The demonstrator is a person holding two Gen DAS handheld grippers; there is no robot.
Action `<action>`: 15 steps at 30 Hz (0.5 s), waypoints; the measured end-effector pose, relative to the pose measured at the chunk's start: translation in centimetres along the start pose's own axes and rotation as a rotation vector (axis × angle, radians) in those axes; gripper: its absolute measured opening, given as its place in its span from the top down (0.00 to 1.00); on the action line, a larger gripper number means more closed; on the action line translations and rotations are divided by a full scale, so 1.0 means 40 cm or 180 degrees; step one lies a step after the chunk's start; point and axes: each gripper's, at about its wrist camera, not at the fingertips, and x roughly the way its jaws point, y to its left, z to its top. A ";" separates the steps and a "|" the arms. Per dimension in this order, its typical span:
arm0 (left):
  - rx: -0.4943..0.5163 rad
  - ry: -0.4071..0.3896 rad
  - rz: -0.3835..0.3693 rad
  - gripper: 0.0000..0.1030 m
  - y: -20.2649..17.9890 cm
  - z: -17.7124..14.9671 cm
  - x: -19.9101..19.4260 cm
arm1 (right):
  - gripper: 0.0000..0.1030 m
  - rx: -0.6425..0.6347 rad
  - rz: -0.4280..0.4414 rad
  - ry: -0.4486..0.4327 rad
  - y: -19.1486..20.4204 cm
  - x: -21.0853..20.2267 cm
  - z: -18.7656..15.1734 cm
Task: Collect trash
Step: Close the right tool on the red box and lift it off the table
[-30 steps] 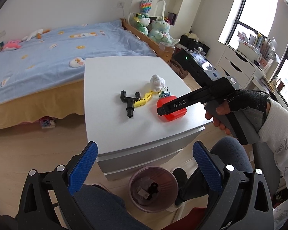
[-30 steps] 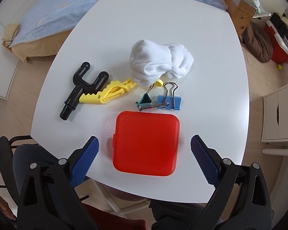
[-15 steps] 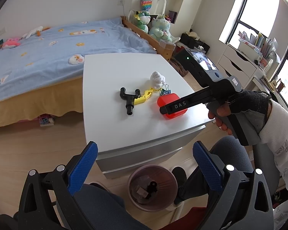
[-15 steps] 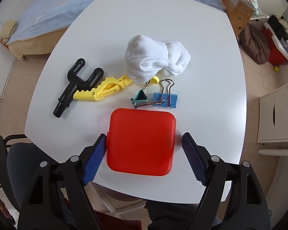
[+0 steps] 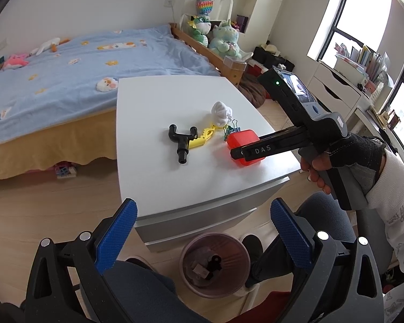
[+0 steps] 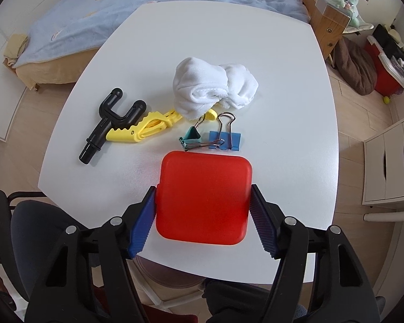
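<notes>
The right gripper (image 6: 203, 224), spread wide a second ago, has closed its pads on the red box (image 6: 203, 197) at lower centre of the table (image 6: 282, 80). Only the left view shows the bin (image 5: 215, 265) low in frame, with the left gripper (image 5: 203, 239) released, holding nothing

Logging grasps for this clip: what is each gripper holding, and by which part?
The right gripper clamps the red box by its left and right side edges. The left gripper holds nothing.

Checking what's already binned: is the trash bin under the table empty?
No, the left wrist view shows dark and pale items lying inside the trash bin below the white table.
</notes>
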 end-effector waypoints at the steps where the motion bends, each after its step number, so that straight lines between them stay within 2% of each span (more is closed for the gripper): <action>1: 0.0003 -0.0002 0.0001 0.07 0.001 0.002 -0.001 | 0.36 0.0005 0.0013 -0.0026 -0.001 -0.007 -0.003; 15: 0.0130 -0.0045 0.0051 0.07 -0.006 0.082 0.024 | 0.35 0.0129 0.0187 -0.0348 -0.037 -0.129 -0.087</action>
